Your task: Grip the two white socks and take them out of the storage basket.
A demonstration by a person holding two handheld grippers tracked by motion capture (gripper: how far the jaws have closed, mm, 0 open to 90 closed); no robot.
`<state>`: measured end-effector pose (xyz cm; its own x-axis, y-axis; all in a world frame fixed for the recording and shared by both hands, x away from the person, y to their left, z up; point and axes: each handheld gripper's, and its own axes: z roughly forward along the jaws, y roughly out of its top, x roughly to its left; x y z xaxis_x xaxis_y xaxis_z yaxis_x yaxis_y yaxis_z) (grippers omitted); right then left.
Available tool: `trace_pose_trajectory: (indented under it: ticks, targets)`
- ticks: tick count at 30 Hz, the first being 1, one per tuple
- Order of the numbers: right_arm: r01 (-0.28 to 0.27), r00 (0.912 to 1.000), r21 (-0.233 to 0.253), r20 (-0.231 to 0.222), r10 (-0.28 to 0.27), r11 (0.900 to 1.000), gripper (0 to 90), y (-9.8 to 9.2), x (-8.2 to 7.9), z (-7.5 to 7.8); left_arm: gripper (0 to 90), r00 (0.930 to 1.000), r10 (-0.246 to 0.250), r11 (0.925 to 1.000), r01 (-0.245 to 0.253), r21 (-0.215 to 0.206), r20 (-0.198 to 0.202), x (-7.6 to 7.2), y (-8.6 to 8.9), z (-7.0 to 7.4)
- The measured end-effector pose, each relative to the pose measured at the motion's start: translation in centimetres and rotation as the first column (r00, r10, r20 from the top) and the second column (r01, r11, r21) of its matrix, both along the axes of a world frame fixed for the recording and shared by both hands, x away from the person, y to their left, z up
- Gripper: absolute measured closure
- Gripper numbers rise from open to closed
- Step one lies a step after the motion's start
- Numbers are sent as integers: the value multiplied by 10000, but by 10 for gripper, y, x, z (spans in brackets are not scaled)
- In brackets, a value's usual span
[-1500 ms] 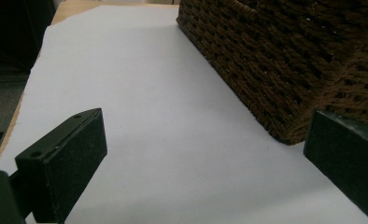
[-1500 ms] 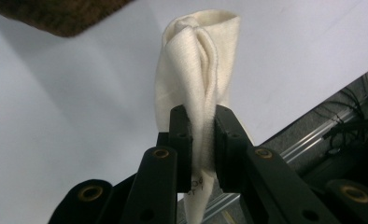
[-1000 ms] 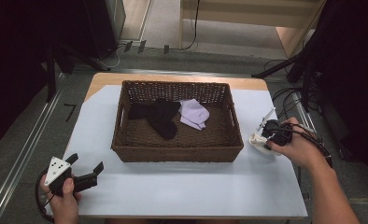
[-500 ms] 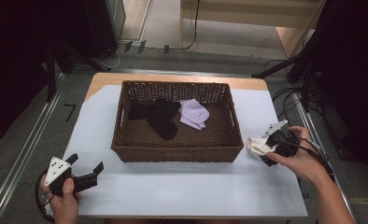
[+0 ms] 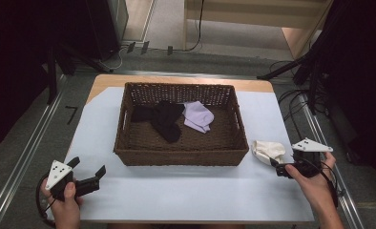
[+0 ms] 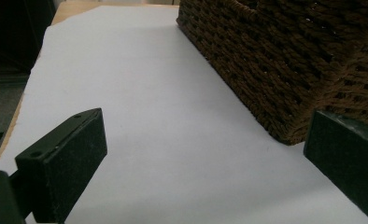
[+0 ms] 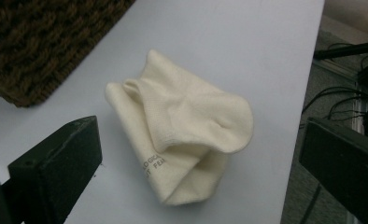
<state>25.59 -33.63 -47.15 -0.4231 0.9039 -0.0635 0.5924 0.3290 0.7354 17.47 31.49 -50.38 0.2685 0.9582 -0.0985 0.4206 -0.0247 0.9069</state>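
Cream sock (image 7: 184, 130) crumpled on white sheet (image 5: 186, 191), at 3 o'clock of wicker basket (image 5: 181, 155). Right gripper (image 5: 277, 168) spread wide, nothing held, sock just ahead. Left gripper (image 5: 88, 176) wide, at 8 o'clock of basket.

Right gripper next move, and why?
Probably ease the right gripper forward and down, then close on the cream sock. Its jaws stand open with the sock lying loose on the white sheet between them, outside the wicker basket.

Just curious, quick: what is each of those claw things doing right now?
Left gripper: jaws open, holding nothing.
Right gripper: jaws open, cream sock lying loose between them on the table.
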Motion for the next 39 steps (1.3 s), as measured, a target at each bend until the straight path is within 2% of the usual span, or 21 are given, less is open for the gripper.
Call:
trace_pose_trajectory:
  ticks: [2, 3, 4, 9, 12, 15, 19, 24, 26, 28, 32, 33, 34, 35, 36, 39]
  targets:
    - [184, 9995, 340, 250, -192, 9993, 0, -2, -6, -2, 3, 10000, 3, 10000, -3, 3, -7, 0, 0, 0]
    - [184, 9995, 340, 250, -192, 9993, 0, -2, -6, -2, 3, 10000, 3, 10000, -3, 3, -7, 0, 0, 0]
    - [326, 9984, 687, 445, -357, 9971, 0, -4, -12, -6, 3, 10000, 6, 10000, -6, -12, -11, 0, 0, 0]
    - [555, 9952, 1045, 748, -635, 9930, 0, -7, -23, -13, 3, 10000, 30, 10000, -30, -38, -23, 0, 0, 0]
    - [878, 9902, 1621, 929, -1038, 9829, 0, -13, -32, -19, 3, 10000, 39, 10000, -39, -43, -2, 0, 0, 0]
    - [1166, 9861, 2101, 918, -1383, 9707, 0, -21, -40, -24, 3, 10000, 68, 10000, -68, -44, 21, 0, 0, 0]
    - [1382, 9820, 2347, 939, -1639, 9622, 0, -30, -51, -31, 3, 10000, 92, 9999, -92, -63, 14, 0, 0, 0]
    - [1528, 9757, 2481, 1161, -1860, 9566, 0, -44, -71, -36, 3, 10000, 97, 9999, -97, -34, 18, 0, 0, 0]
    - [1489, 9743, 2602, 1263, -1865, 9540, 0, -47, -74, -37, 3, 9999, 105, 9999, -105, -4, -31, 0, -1, 0]
    - [1496, 9712, 2967, 1347, -1965, 9432, 0, -50, -81, -41, 3, 10000, 83, 10000, -83, 42, -53, 1, -1, 0]
    - [1396, 9670, 3390, 1555, -2018, 9304, 0, -52, -93, -51, 3, 10000, 52, 10000, -52, 69, 46, 0, -1, 0]
    - [1374, 9663, 3392, 1606, -2012, 9306, 0, -52, -95, -50, 3, 10000, 61, 9999, -61, 83, 21, 0, -1, 0]
    - [1303, 9640, 3236, 1794, -1960, 9372, 3, -51, -97, -45, 3, 9999, 108, 9999, -108, 103, -7, 0, -1, 0]
    - [1303, 9640, 3236, 1794, -1960, 9372, 3, -51, -97, -45, 3, 10000, 83, 9998, -83, 152, -44, 0, -1, 0]
    - [1277, 9629, 3128, 1883, -1932, 9412, 10, -49, -99, -43, 3, 10000, 77, 9999, -76, 133, -51, 0, -2, 0]
    - [1419, 9556, 3088, 2051, -2115, 9405, 61, -44, -101, -46, 3, 9999, 120, 9998, -119, 154, -71, 1, -2, 0]
